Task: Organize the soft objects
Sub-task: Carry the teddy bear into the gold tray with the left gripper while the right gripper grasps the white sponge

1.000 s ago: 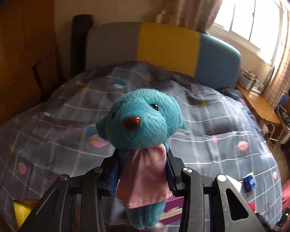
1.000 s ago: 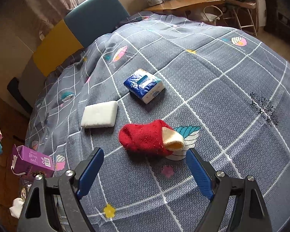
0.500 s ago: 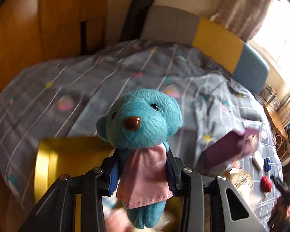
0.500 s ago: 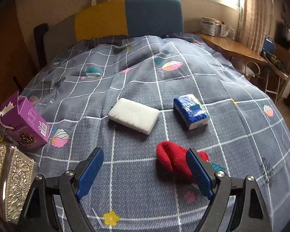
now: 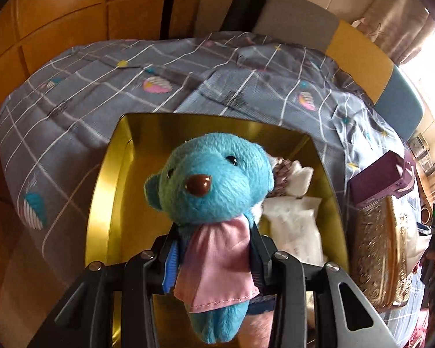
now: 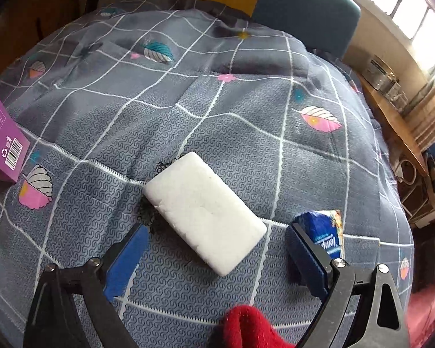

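1. I had the left gripper (image 5: 214,261) clamped on the blue plush teddy bear with the pink cloth scarf (image 5: 211,203). Its jaws pinched the torso under the scarf, head up and facing the camera. I judged the mid-body hold was there to stop the soft toy flopping.
2. The bear hung centre frame, above the open gold metal tin (image 5: 107,191) on the grey checked quilt (image 5: 72,110). It wasn't released yet.
3. The tin already held white soft packets (image 5: 295,220) on its right side. The left half looked bare, so I judged that's where the bear belonged.
4. At right of that frame sat the embossed gold lid (image 5: 377,249) and a purple carton (image 5: 380,174), parked beside the tin, clear of the opening.
5. The right gripper (image 6: 214,249) was spread wide and held nothing. It hovered low over the white rectangular foam block (image 6: 203,211), which lay diagonally between the blue pads (image 6: 127,258). I couldn't tell if they touched it.
6. A blue tissue pack (image 6: 327,232) sat just behind the right-hand pad, and a red sock (image 6: 246,327) was at bottom centre. I judged both still needed sorting.
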Tool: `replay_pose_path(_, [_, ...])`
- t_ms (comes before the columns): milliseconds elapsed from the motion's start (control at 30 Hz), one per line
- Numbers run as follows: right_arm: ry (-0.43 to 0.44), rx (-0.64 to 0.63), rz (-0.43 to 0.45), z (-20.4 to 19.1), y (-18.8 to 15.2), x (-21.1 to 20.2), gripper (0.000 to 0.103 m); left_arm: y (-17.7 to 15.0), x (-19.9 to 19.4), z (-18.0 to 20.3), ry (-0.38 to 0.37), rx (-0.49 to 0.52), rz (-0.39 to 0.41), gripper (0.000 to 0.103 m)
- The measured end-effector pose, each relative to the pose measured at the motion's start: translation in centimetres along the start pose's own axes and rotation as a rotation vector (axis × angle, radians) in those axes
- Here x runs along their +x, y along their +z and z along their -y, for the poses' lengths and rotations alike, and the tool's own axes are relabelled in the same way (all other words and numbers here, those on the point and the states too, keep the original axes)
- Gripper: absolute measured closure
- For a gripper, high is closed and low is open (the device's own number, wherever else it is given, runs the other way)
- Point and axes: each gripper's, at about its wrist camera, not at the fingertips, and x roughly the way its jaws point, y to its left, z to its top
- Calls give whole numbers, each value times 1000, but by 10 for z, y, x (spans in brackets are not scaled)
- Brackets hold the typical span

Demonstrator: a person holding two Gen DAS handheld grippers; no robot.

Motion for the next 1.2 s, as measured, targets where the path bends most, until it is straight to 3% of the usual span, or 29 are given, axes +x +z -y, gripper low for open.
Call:
replay_pose_path(233, [27,-37,-71,-4,17,28,3,-14,3,-21,12,-37,-32,63])
replay_pose_path(300, [70,-26,-88,-4,16,31,9,-17,5,-23,19,-38,-38,63])
replay_pose_path(367, [80,-8,-77,-3,16,26,26,-18,7,-25,18,-41,-39,63])
replay_pose_path(467, [78,20,-91,-4,12,17,33,-16,7,-23,5,-42,-34,63])
replay_pose_path(700, [81,157,-71,-7,-9,-24,33,1,10,-18,-4,-43,-14,62])
replay_pose_path(833, [98,131,-46,-31,-25,-51,33,24,18,-13,19,-14,6,61])
replay_pose_path(967, [141,84,-57,-60,-42,-63,33,45,45,-6,48,45,-30,59])
replay_pose_path(1100, [135,50,-92,-84,-61,-58,33,54,73,0,72,78,-58,53])
replay_pose_path(1200, [125,64,-122,-90,-72,-46,33,54,80,1,74,78,-64,41])
